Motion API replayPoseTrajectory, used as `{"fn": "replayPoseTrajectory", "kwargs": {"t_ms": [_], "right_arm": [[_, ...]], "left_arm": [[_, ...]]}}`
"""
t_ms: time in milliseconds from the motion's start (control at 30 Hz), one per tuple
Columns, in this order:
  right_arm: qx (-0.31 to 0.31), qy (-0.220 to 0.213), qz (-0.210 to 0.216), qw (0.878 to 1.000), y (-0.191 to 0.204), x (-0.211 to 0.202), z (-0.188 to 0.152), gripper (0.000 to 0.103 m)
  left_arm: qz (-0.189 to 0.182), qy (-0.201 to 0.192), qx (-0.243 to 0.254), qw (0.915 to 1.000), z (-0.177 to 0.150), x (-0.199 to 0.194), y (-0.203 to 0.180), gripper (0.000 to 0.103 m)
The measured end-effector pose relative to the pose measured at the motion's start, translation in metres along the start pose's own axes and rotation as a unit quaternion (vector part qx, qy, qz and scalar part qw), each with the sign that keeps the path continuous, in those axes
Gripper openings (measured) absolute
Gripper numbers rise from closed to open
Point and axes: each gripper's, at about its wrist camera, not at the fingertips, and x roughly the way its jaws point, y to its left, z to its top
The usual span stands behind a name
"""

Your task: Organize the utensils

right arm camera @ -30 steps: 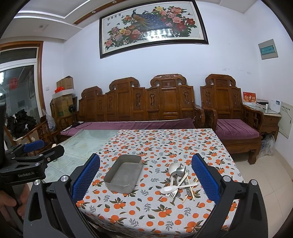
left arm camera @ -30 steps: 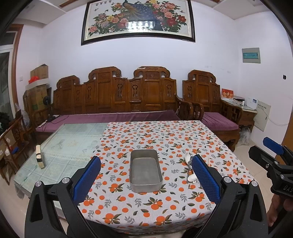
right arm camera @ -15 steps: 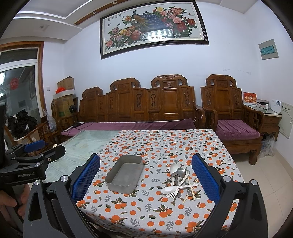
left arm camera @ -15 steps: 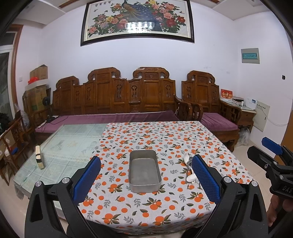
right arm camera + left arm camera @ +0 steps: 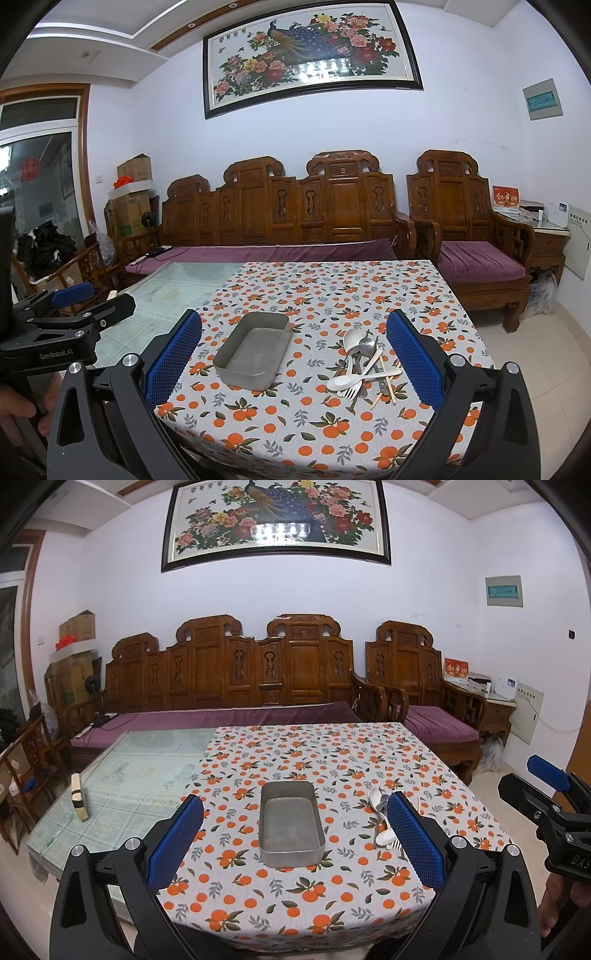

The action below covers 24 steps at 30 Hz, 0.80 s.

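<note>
left gripper [image 5: 295,834]: held above the near tabletop edge, jaws released wide, nothing between them; also seen at the left of the right view.
block [image 5: 79,796]: small tan block, set on the glass part of the tabletop, far left, well apart from the rest.
tabletop [image 5: 332,284]: glass on the left part, orange-print cloth on the right part.
tray [image 5: 253,349]: empty metal tray, set on the cloth, near the front edge, framed between the left jaws in the left view.
utensils [image 5: 364,363]: loose pile on the cloth, right of the tray, apart from it; spoons, a white fork and chopsticks are seen crossed over each other; partly hidden behind a blue pad in the left view.
right gripper [image 5: 293,356]: held above the near edge, jaws released wide, nothing held; utensils are seen inside its frame, toward the right pad.
hand [image 5: 554,908]: partly seen under the right gripper, lower right of the left view.
</note>
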Motion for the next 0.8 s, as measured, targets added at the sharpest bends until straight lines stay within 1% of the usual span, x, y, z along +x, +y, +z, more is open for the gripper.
{"fn": "replayPoseTrajectory", "kwargs": {"t_ms": [200, 400, 500, 667, 800], "right_arm": [[0.001, 0.007, 0.0, 1.0, 0.005, 0.007, -0.002, 0.1], [0.004, 0.024, 0.0, 1.0, -0.006, 0.022, -0.007, 0.1], [0.004, 0.03, -0.003, 1.0, -0.011, 0.034, -0.007, 0.1], [0.004, 0.048, -0.012, 0.999, -0.026, 0.063, -0.004, 0.1], [0.01, 0.075, -0.016, 0.997, -0.044, 0.095, -0.003, 0.1]], "left_arm": [[-0.002, 0.006, 0.001, 1.0, -0.004, 0.004, 0.0, 0.096], [-0.008, 0.03, 0.007, 0.9995, -0.011, 0.027, 0.003, 0.096], [-0.018, 0.041, 0.012, 0.9989, -0.013, 0.041, 0.004, 0.096], [-0.03, 0.058, 0.025, 0.9976, -0.017, 0.069, 0.004, 0.096], [-0.044, 0.072, 0.025, 0.9961, -0.017, 0.089, 0.004, 0.096]]}}
